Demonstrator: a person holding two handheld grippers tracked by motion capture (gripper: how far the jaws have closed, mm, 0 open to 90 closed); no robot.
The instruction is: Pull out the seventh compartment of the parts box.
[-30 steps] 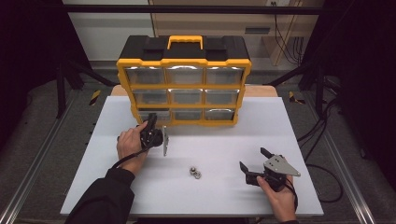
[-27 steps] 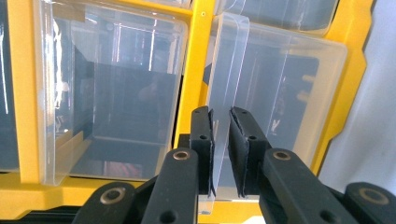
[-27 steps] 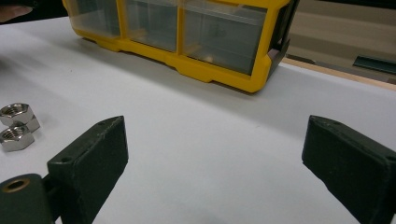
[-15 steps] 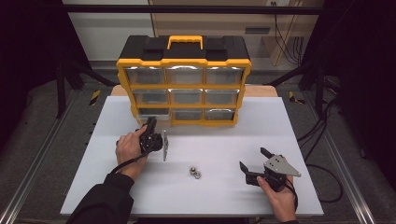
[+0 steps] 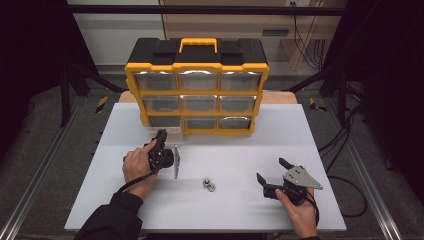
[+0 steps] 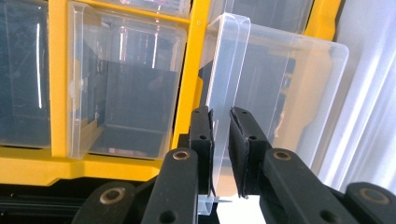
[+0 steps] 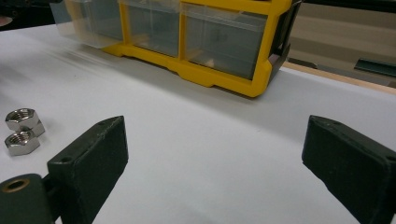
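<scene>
A yellow and black organizer [image 5: 196, 75] with clear drawers stands at the back of the white table [image 5: 320, 140]. Its bottom-left clear drawer [image 5: 166, 131] sticks out a little from the frame. My left gripper [image 5: 160, 142] is shut on that drawer's front lip; in the left gripper view the gripper [image 6: 220, 122] pinches the upright clear lip of the drawer [image 6: 285, 79]. Two steel nuts [image 5: 208, 185] lie side by side mid-table. My right gripper [image 5: 271, 171] rests on the table right of them, open with nothing between its fingers; from the right gripper [image 7: 215, 144] the nuts [image 7: 21, 129] lie to the left.
The organizer's yellow frame [image 7: 210, 77] sits ahead of the right gripper. Dark floor, cables and metal rails surround the table. White table surface stretches between the nuts and the organizer and along the right side.
My left hand has drawn back toward the person with the drawer's lip in its grip, and the drawer has slid a little further out. The right gripper and the nuts have not moved.
</scene>
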